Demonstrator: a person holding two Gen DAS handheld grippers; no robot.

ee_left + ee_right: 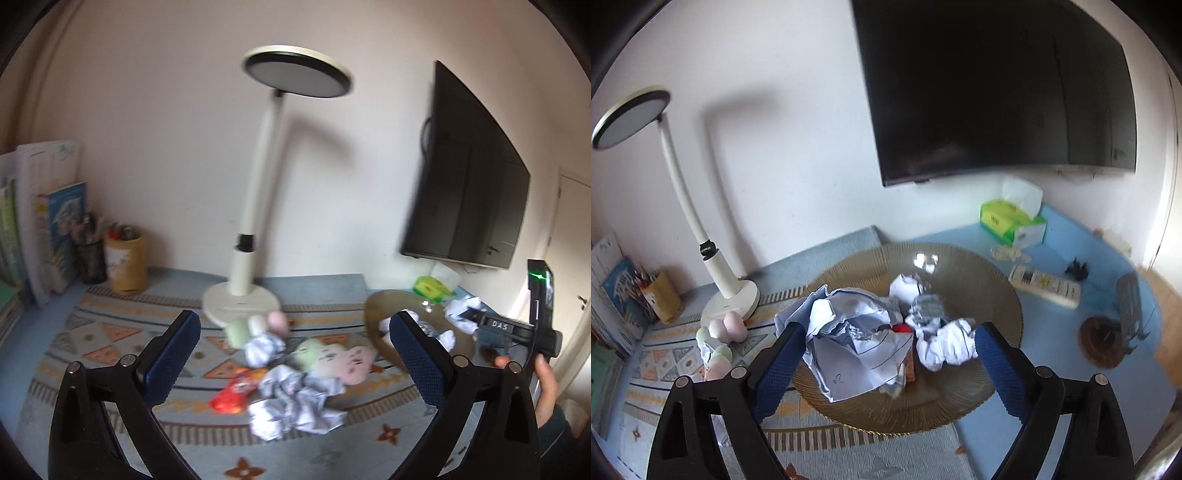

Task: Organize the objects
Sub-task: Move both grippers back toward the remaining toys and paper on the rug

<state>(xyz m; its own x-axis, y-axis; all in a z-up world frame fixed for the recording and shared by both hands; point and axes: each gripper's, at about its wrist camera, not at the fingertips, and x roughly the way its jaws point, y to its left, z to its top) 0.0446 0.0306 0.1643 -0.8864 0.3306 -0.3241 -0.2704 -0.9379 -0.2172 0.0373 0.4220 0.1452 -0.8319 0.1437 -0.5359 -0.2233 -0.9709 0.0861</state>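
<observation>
Since both the left gripper (293, 354) and right gripper (886, 360) stand with jaws wide and nothing held, the next pick is free: crumpled paper (295, 402) lies on the patterned mat (110, 332) beside a red wrapper (231, 395), and more paper (849, 343) is heaped in the brown glass plate (960, 266). Such paper looks light, soft and springy, so I would pinch across a thick fold. Being lumpy, it shows no clear long axis or heading

Desk lamp (255, 206), wall television (997, 88), tissue box (1012, 221).
</observation>
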